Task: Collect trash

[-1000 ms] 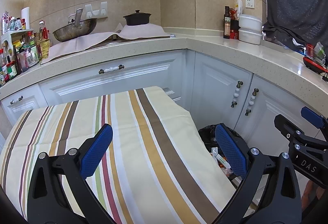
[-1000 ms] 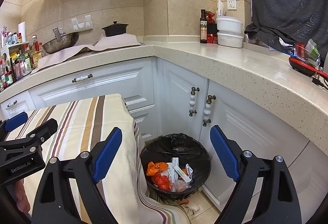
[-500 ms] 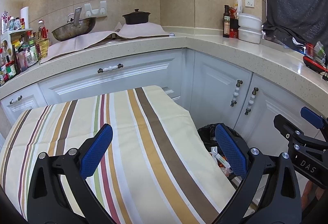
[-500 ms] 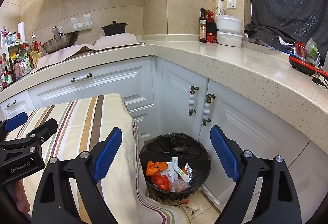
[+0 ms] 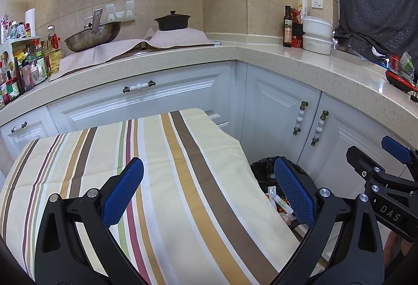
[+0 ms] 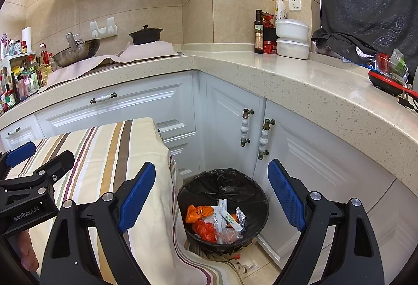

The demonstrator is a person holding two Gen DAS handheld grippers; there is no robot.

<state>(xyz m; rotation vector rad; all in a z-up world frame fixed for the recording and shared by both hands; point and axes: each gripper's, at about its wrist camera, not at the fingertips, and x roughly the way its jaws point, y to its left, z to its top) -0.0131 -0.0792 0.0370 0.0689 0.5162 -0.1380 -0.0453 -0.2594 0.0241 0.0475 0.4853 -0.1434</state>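
A round bin with a black liner [image 6: 222, 185] stands on the floor in the cabinet corner, holding orange wrappers [image 6: 198, 213] and white packets [image 6: 230, 218]. My right gripper [image 6: 211, 193] hangs open above and in front of it, nothing between its blue pads. My left gripper [image 5: 209, 191] is open over the striped tablecloth [image 5: 167, 180], empty too. The bin [image 5: 263, 167] shows partly behind the cloth's right edge in the left wrist view. Each gripper appears at the edge of the other's view: the right gripper [image 5: 392, 152] and the left gripper [image 6: 23, 152].
White cabinet doors with beaded handles [image 6: 247, 127] close in behind the bin. The stone counter [image 6: 300, 81] wraps around the corner with a wok [image 6: 77, 48], black pot [image 6: 146, 34], bottle [image 6: 258, 33] and white tubs [image 6: 292, 38]. Some scraps lie on the floor tiles [image 6: 235, 256].
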